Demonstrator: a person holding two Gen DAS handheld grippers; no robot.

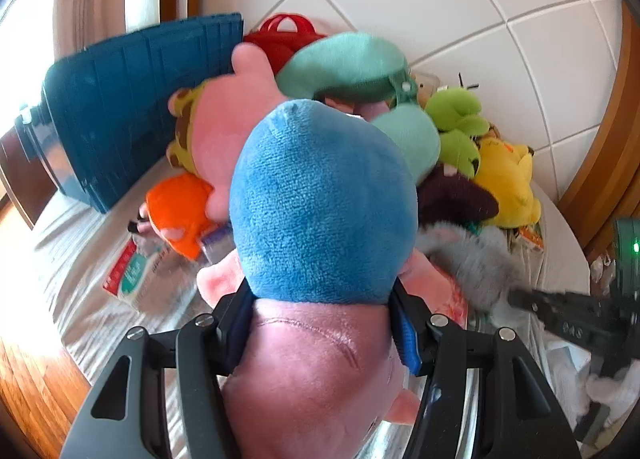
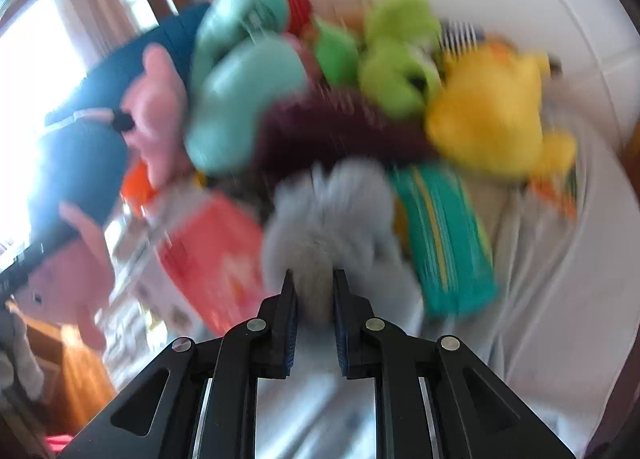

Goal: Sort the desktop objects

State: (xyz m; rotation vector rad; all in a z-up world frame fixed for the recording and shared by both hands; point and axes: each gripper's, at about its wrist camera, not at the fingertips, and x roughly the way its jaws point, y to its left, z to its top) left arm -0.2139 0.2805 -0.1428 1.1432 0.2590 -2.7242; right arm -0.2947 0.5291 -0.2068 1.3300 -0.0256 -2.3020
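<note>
My left gripper (image 1: 320, 301) is shut on a pink plush toy with a blue head (image 1: 324, 203), held up close to the camera. The same toy (image 2: 76, 179) shows at the left of the blurred right wrist view. My right gripper (image 2: 314, 283) is shut on a grey fluffy toy (image 2: 332, 211) at the front of a heap of plush toys; its dark body (image 1: 568, 319) reaches in from the right, touching the grey fluff (image 1: 476, 263). The heap holds a teal neck pillow (image 1: 352, 63), a green plush (image 1: 456, 115), a yellow plush (image 1: 508, 183) and an orange plush (image 1: 180, 211).
A blue crate (image 1: 132, 107) stands at the back left, a red basket (image 1: 286, 29) behind the heap. A red-and-white packet (image 1: 136, 271), a red box (image 2: 216, 255) and a teal striped pouch (image 2: 448, 243) lie on the white cloth (image 1: 80, 279). White panelled wall behind.
</note>
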